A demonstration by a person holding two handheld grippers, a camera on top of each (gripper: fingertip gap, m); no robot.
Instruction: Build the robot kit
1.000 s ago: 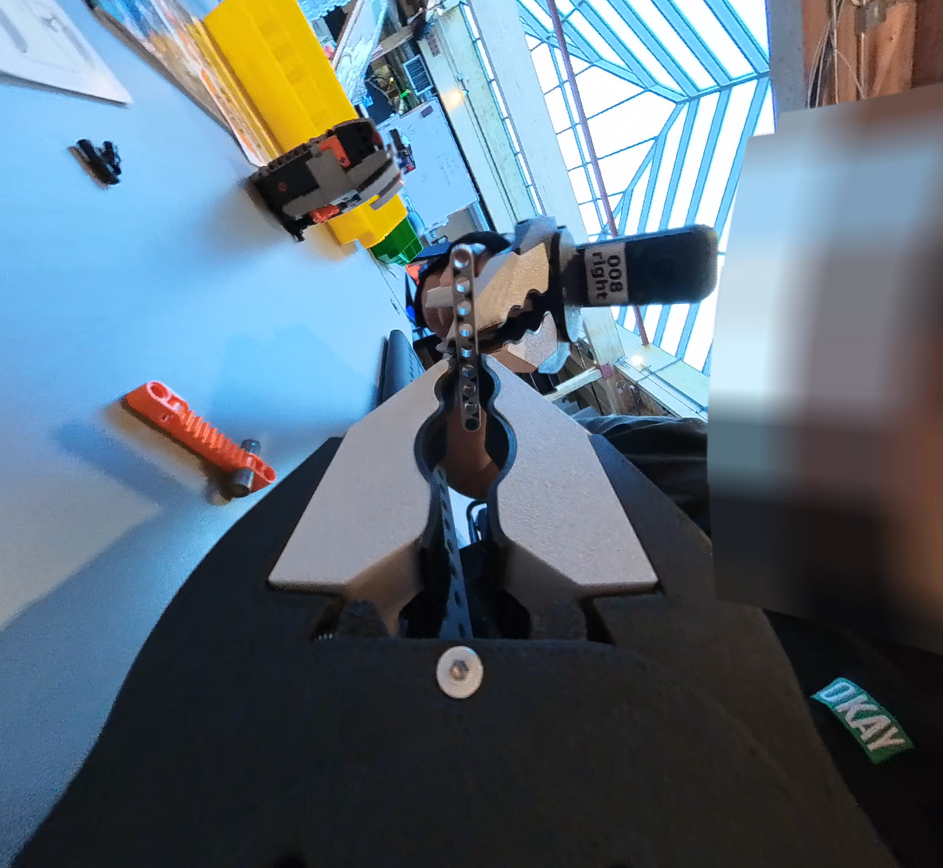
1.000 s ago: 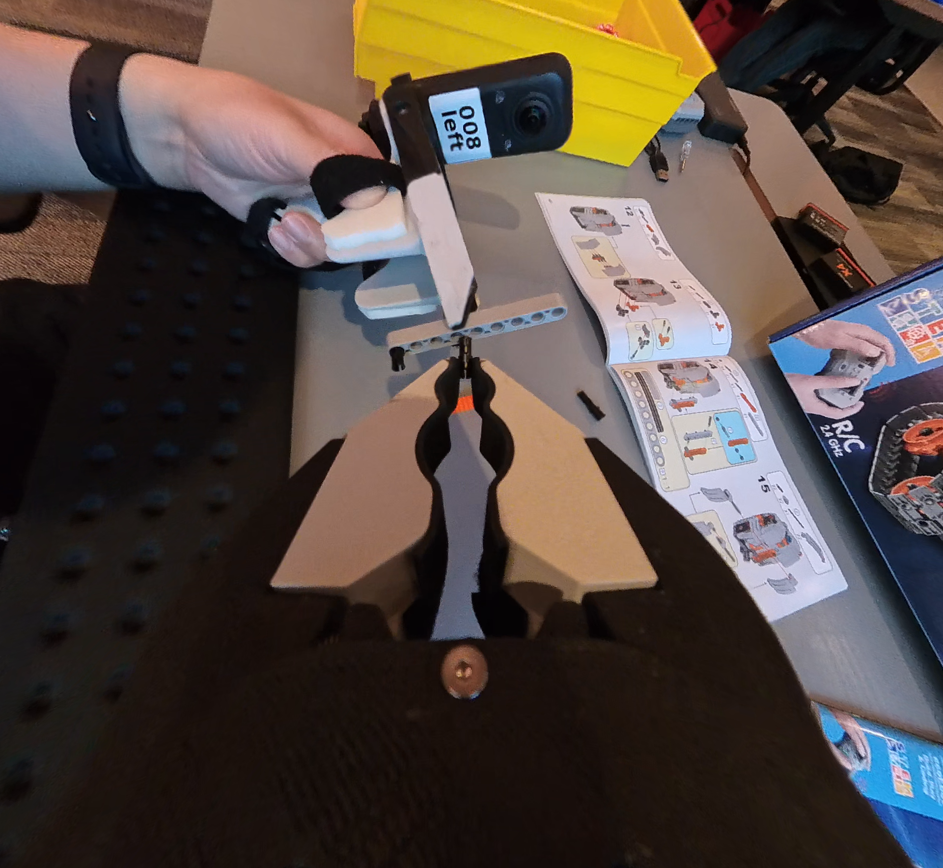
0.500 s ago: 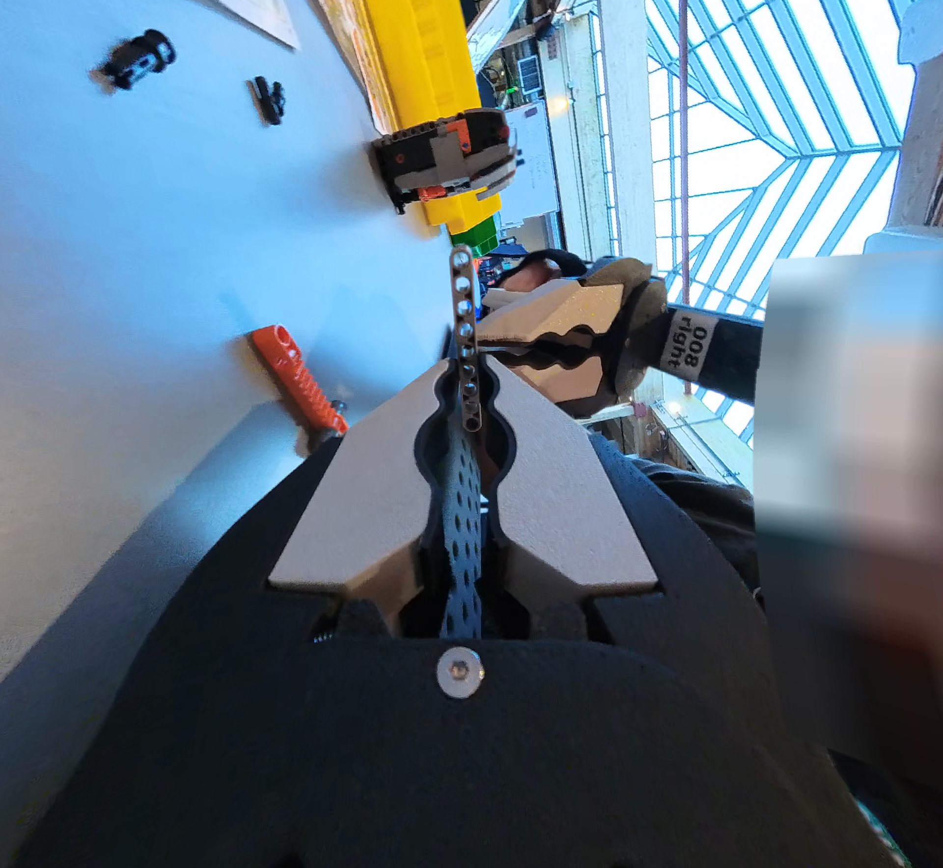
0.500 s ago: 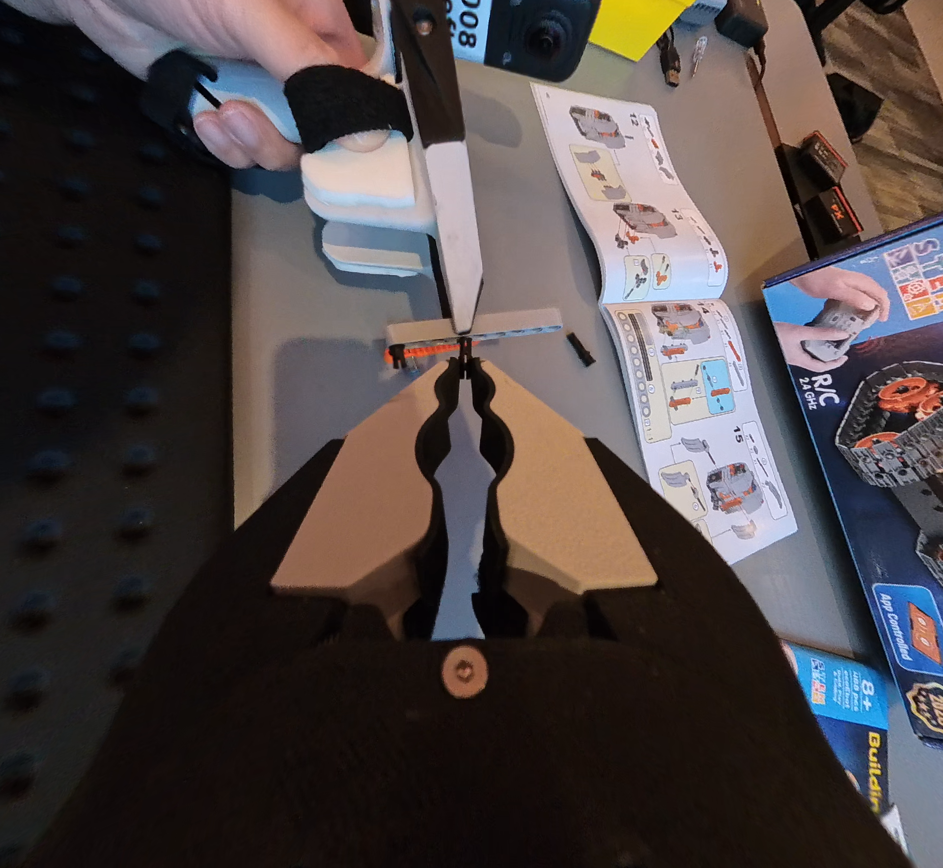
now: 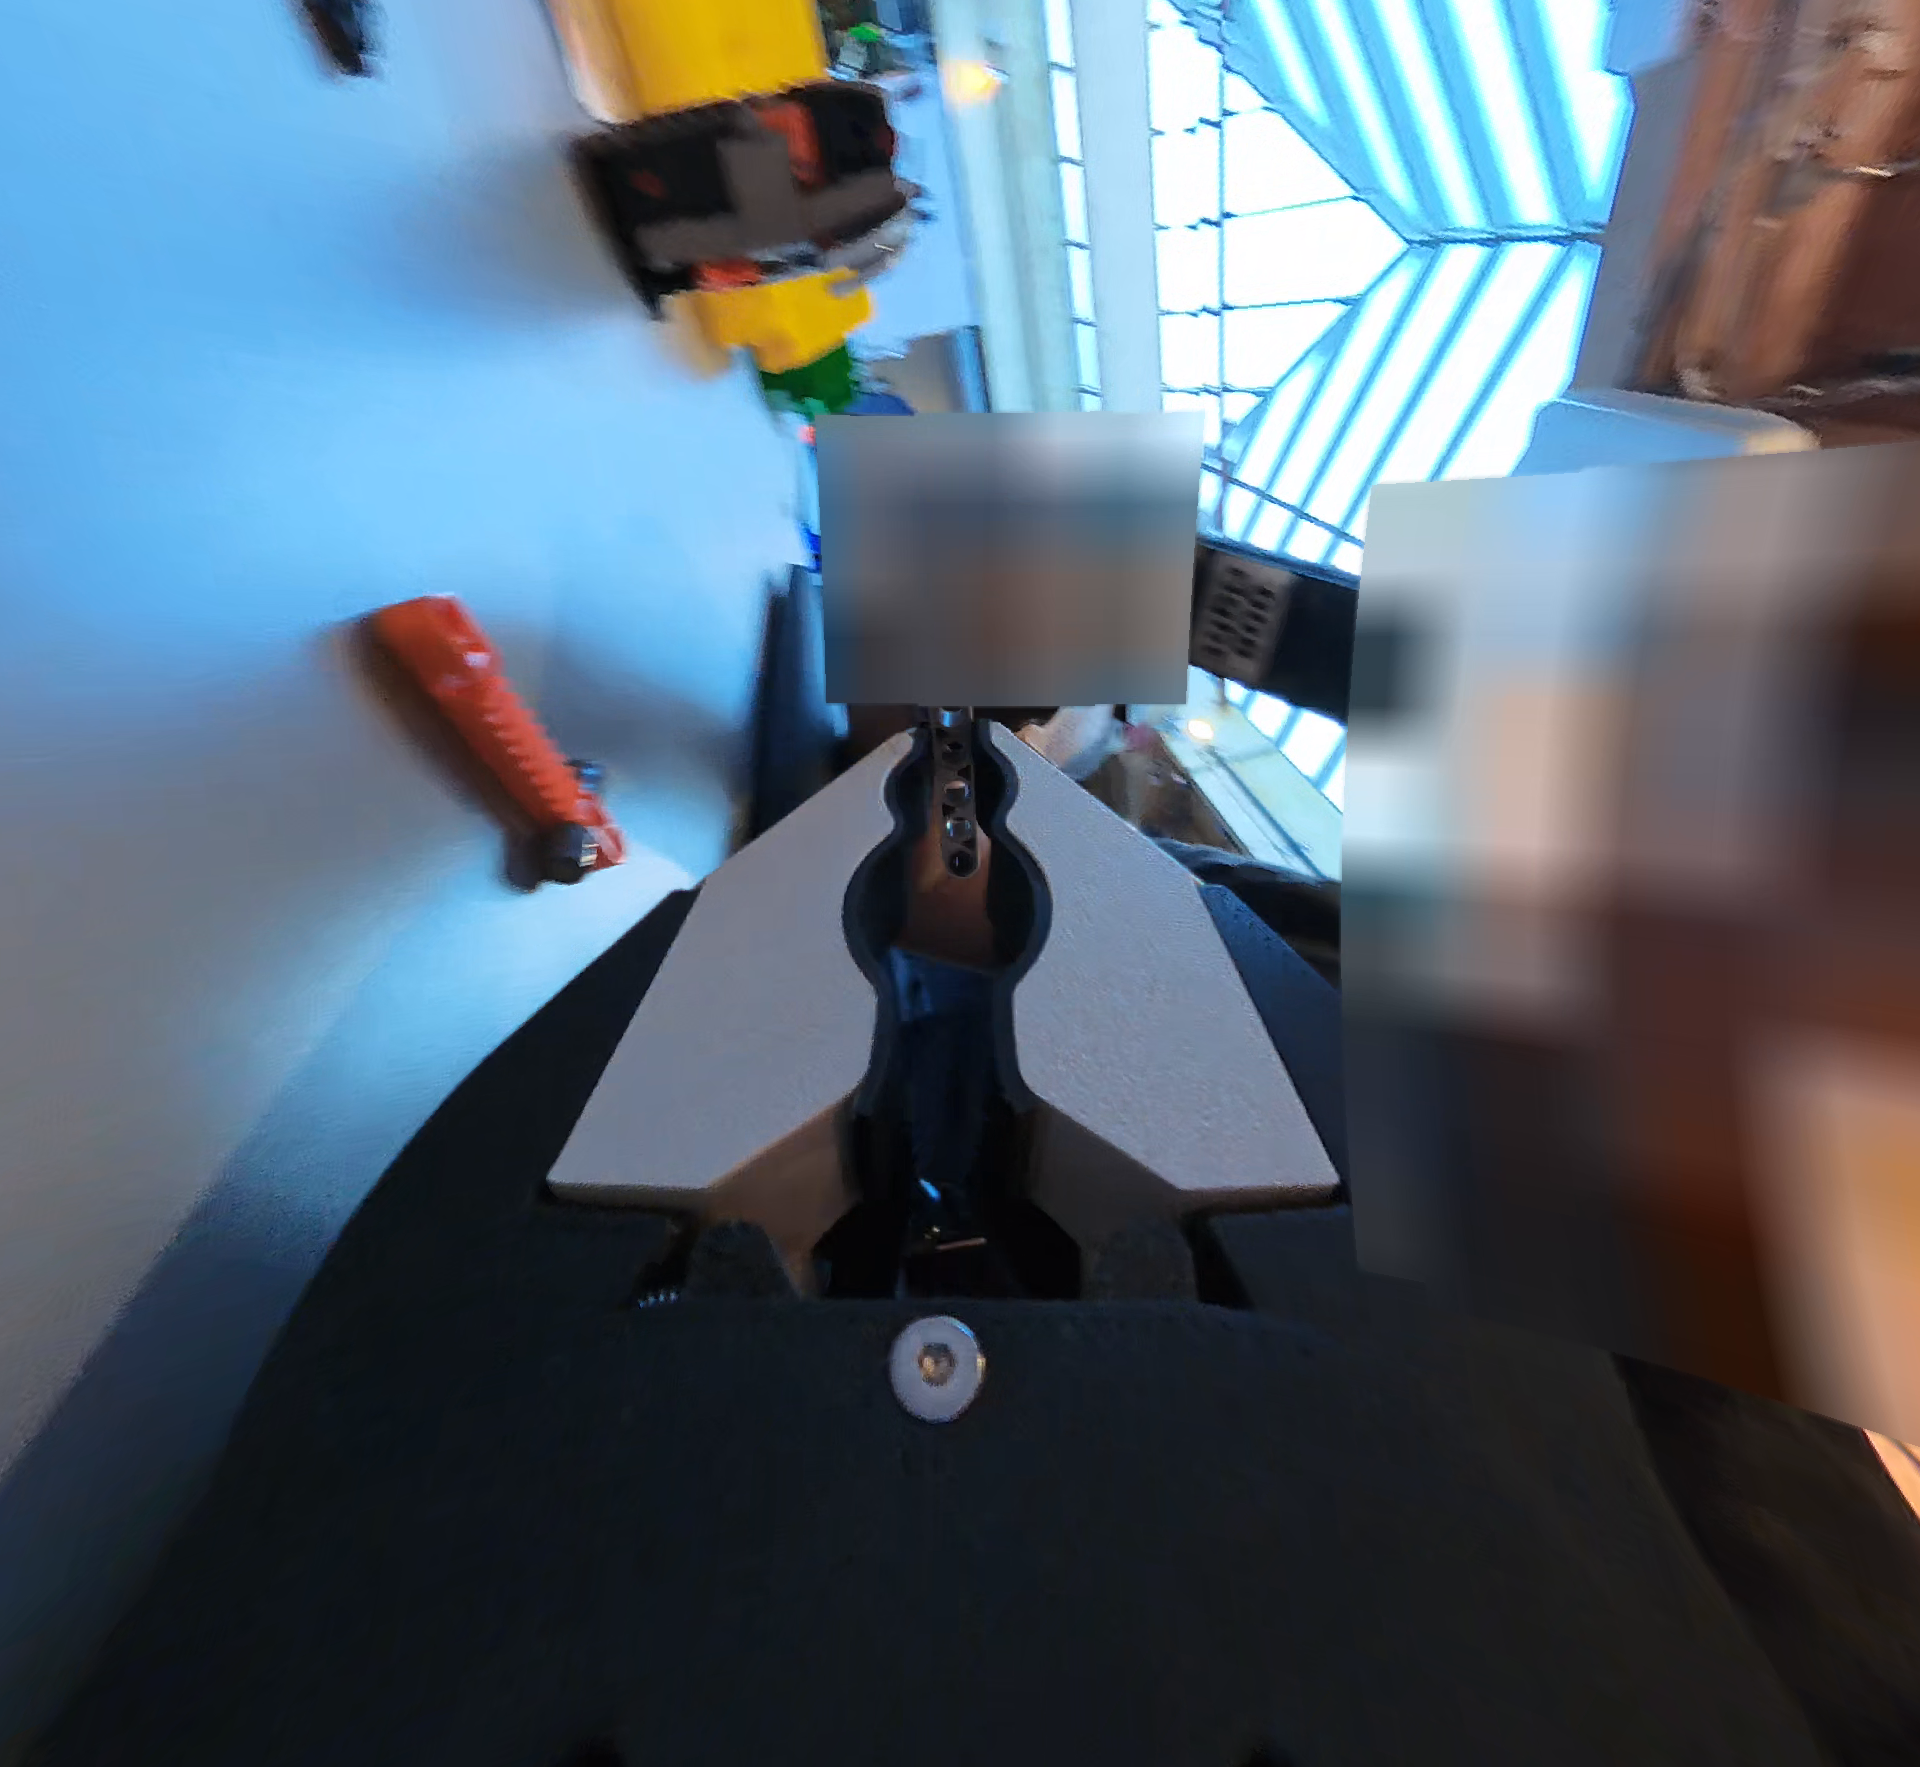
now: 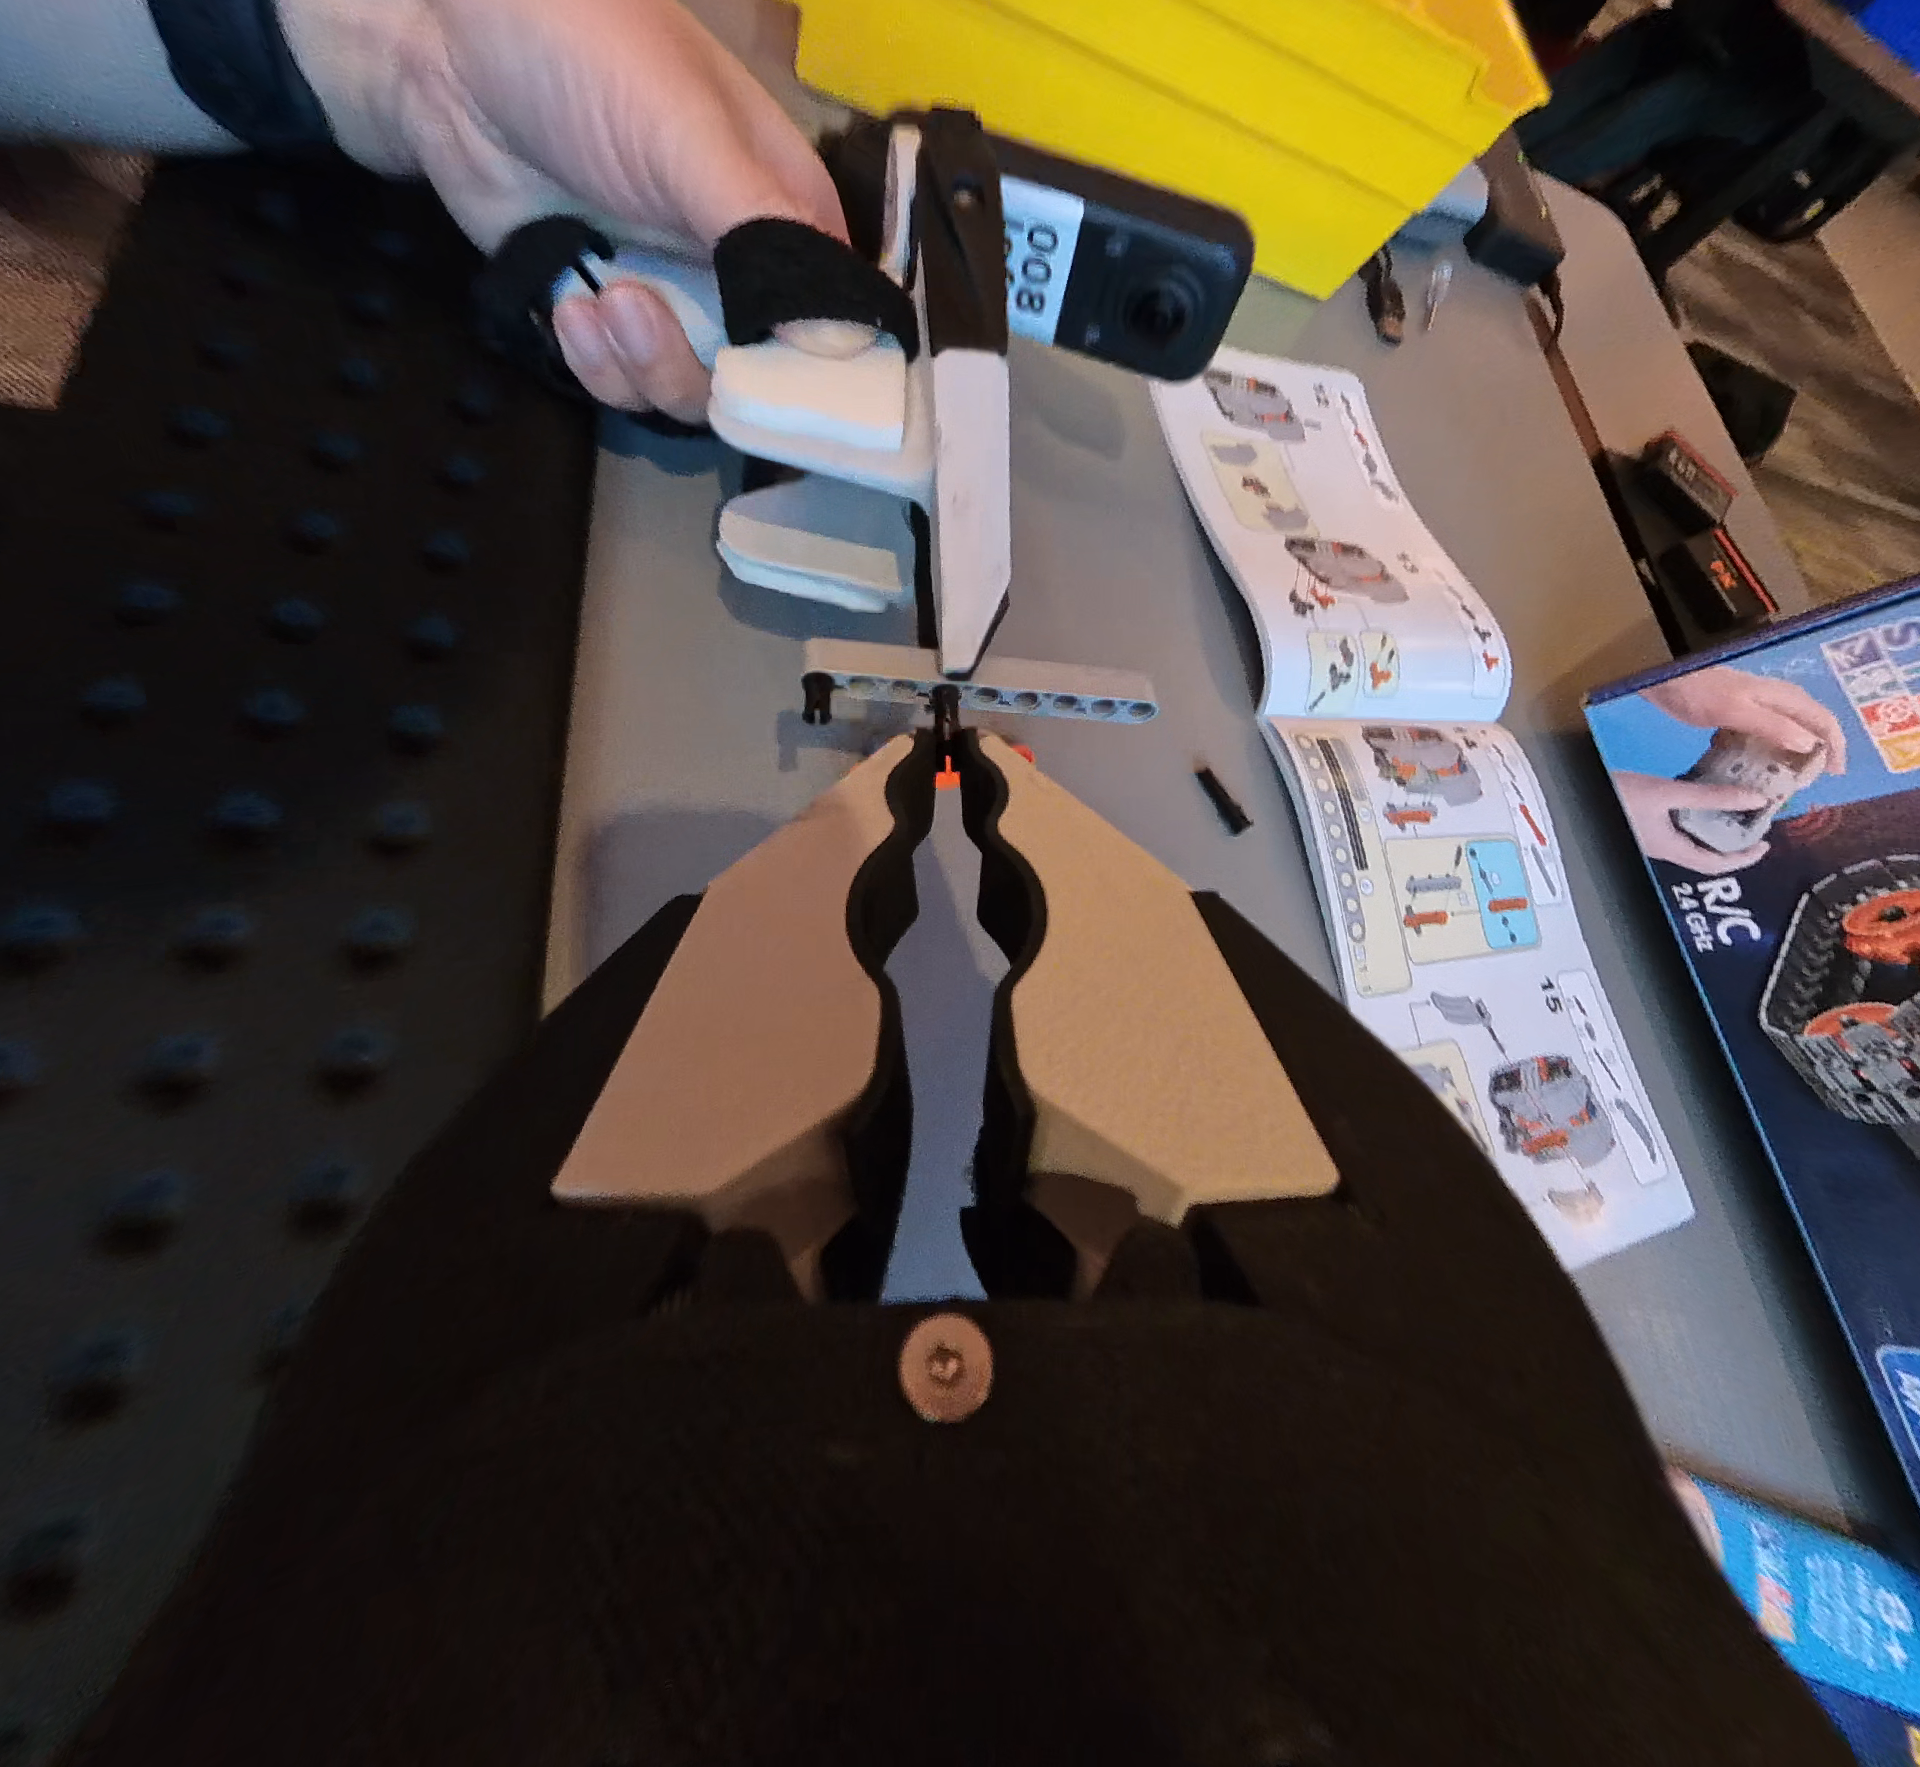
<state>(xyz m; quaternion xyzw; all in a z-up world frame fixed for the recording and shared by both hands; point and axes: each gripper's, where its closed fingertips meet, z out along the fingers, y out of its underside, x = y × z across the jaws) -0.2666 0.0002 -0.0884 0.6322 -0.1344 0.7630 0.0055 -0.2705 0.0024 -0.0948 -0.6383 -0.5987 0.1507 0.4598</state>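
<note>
Currently clamping grey perforated beam (image 6: 982, 701) edge-on between left gripper (image 6: 961, 647) tips, above table (image 6: 665, 782). Pinching small black pin (image 6: 945, 707) with right gripper (image 6: 945, 749), jaws nearly closed, beam at 12 o'clock of tips.

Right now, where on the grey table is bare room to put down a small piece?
Bare grey table lies between the black studded mat and the right tongs. A narrower strip lies between the tongs and the open instruction booklet, broken by one small black pin. Crowded: under the left tongs holding the grey holed beam, and by the yellow bin.
</note>
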